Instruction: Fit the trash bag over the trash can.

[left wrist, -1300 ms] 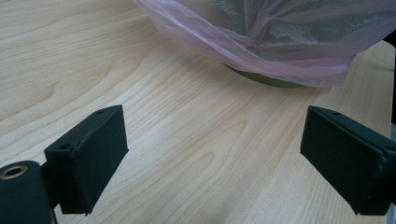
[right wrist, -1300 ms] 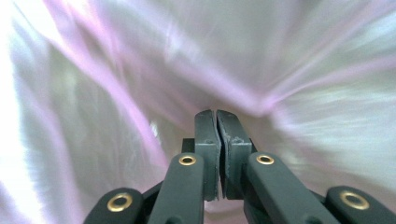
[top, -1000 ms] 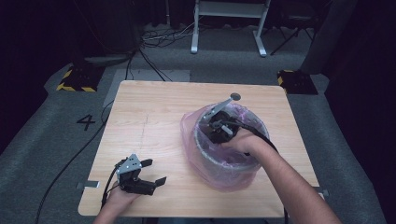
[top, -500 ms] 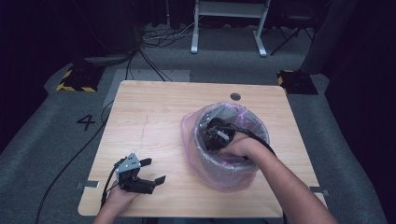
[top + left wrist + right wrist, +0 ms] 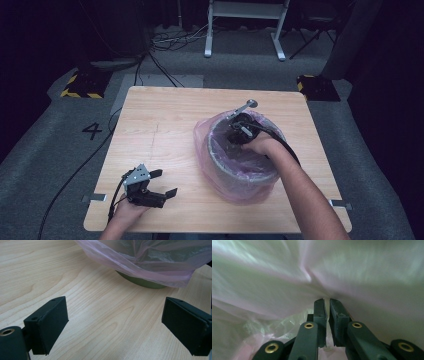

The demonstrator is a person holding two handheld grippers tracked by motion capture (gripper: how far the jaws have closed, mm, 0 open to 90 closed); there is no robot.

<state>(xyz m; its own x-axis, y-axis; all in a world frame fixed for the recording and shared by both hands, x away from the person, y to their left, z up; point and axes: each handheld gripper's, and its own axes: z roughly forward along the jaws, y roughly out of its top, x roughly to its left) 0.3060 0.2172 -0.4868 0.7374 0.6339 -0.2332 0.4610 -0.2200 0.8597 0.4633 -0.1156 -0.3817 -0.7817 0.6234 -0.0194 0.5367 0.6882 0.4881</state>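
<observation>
A grey bin (image 5: 220, 167) lined with a thin pink bag (image 5: 202, 145) stands on the right half of the wooden table (image 5: 160, 125). My right gripper (image 5: 239, 131) reaches inside the bin at its far rim. In the right gripper view its jaws (image 5: 327, 300) are closed together with the pink bag's film (image 5: 274, 285) at the tips and all around them. My left gripper (image 5: 164, 183) rests at the table's front left, open, nothing between its pads (image 5: 50, 322). Ahead of it lie the bag (image 5: 140, 262) and the bin's base (image 5: 142, 283).
A small round grey disc (image 5: 251, 103) sits on the table just behind the bin. Beyond the table are a white metal frame (image 5: 245, 10), floor cables (image 5: 165, 70) and two yellow-black blocks (image 5: 80, 85) (image 5: 317, 87). The table's left half is bare wood.
My right gripper has moved from the bin's middle toward its far rim and sits lower in the bag. The left gripper has stayed put.
</observation>
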